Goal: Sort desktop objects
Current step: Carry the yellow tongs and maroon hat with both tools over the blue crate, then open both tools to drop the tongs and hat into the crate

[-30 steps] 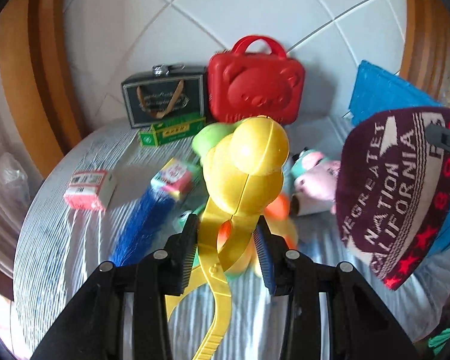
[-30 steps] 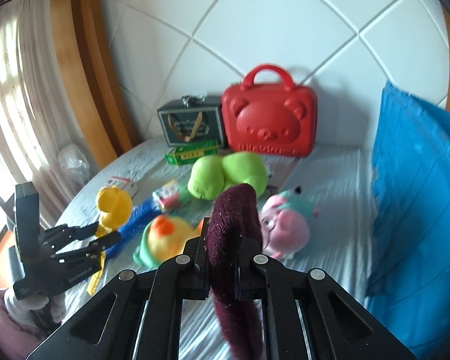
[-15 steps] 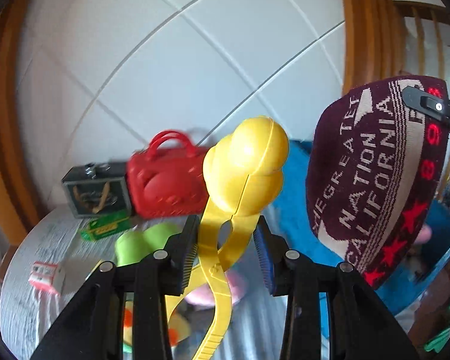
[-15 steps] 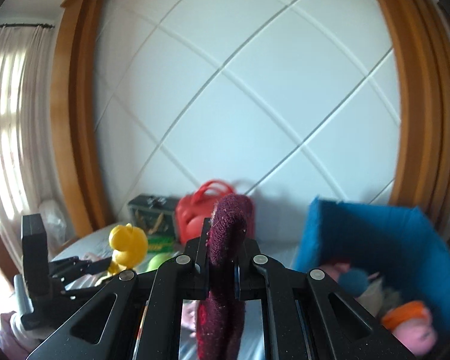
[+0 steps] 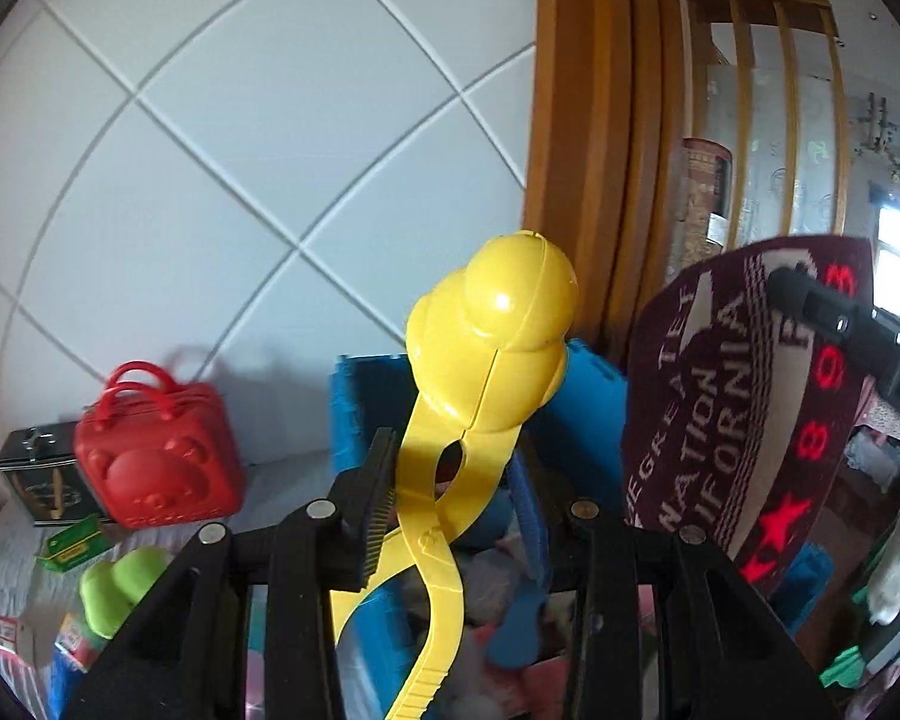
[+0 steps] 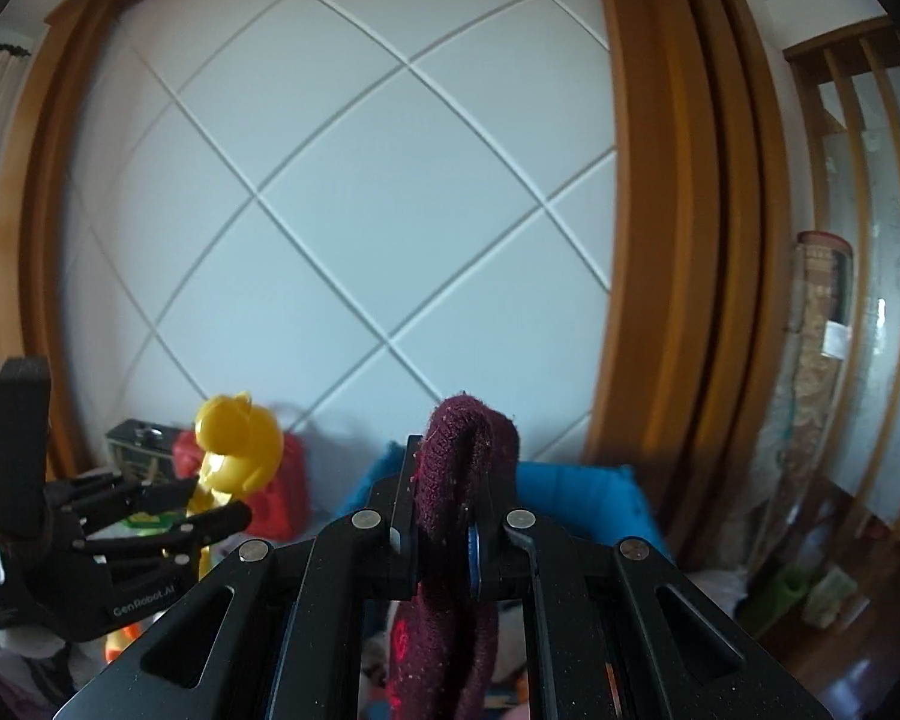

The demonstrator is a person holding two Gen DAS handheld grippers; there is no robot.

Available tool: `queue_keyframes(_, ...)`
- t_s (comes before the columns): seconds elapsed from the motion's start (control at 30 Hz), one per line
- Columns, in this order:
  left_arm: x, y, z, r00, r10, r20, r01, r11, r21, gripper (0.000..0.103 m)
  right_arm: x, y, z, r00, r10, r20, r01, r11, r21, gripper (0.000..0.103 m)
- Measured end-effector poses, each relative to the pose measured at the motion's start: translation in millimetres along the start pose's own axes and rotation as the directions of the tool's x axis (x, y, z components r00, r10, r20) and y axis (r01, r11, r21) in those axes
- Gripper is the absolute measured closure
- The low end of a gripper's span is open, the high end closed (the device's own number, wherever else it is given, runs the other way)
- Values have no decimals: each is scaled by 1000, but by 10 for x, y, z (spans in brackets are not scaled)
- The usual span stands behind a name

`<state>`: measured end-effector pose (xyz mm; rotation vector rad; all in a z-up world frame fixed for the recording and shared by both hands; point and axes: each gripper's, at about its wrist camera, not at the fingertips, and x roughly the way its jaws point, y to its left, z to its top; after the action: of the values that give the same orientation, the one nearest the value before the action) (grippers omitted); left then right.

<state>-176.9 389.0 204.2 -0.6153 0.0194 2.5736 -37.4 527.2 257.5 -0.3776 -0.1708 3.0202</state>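
Note:
My left gripper (image 5: 456, 480) is shut on the handles of a yellow duck-shaped clip toy (image 5: 492, 348), held up in the air. In the right wrist view the same gripper (image 6: 219, 498) and toy (image 6: 240, 444) show at the lower left. My right gripper (image 6: 444, 510) is shut on a dark red knit hat (image 6: 462, 480), which hangs down between its fingers. From the left wrist view the hat (image 5: 732, 408) shows white lettering and red stars, with the right gripper (image 5: 810, 300) at its top edge. A blue fabric bin (image 5: 588, 396) with toys inside lies below and ahead of both grippers.
A red bear case (image 5: 156, 468), a black tin box (image 5: 36, 480), a green carton (image 5: 69, 546) and a green plush (image 5: 120, 582) stay on the grey-covered table at lower left. A white tiled wall and a wooden frame (image 6: 678, 240) rise behind the bin (image 6: 582, 486).
Both grippers have risen and swung to the right with the yellow toy and the hat. The table's objects have slid to the lower left, and the blue bin now lies ahead.

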Motion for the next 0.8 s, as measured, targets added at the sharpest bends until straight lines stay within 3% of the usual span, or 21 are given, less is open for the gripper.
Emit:
queue_keyframes(0.07,152,-149,109,999,-35,-20,35,999,-4,67,75,-128,-38,999,-36,-17,36,999,-13,93)
queue_keyframes(0.2,429,-483,94,998,-19,-58,20,999,31,67,278,-344,-122,997,-64,-47,64,998,2,93)
queue_keyframes(0.33,884,-592,-35,988,-20,-154,25,999,32,67,511,-466,-232,994,-72,-80,73,997,11,93)
queue_keyframes(0.53,1369,-649,-344,971,59,-230,-35,994,107,67,1011,-663,-486,988,-71,-139,79,996,51,93)
queue_keyframes(0.73,1585,-643,-484,946,114,-305,-75,988,138,66,1457,-756,-775,975,-46,-218,67,994,90,93)
queue_keyframes(0.8,1578,-631,-489,945,126,-302,-89,987,133,49,1538,-767,-828,972,-37,-231,61,993,101,93)
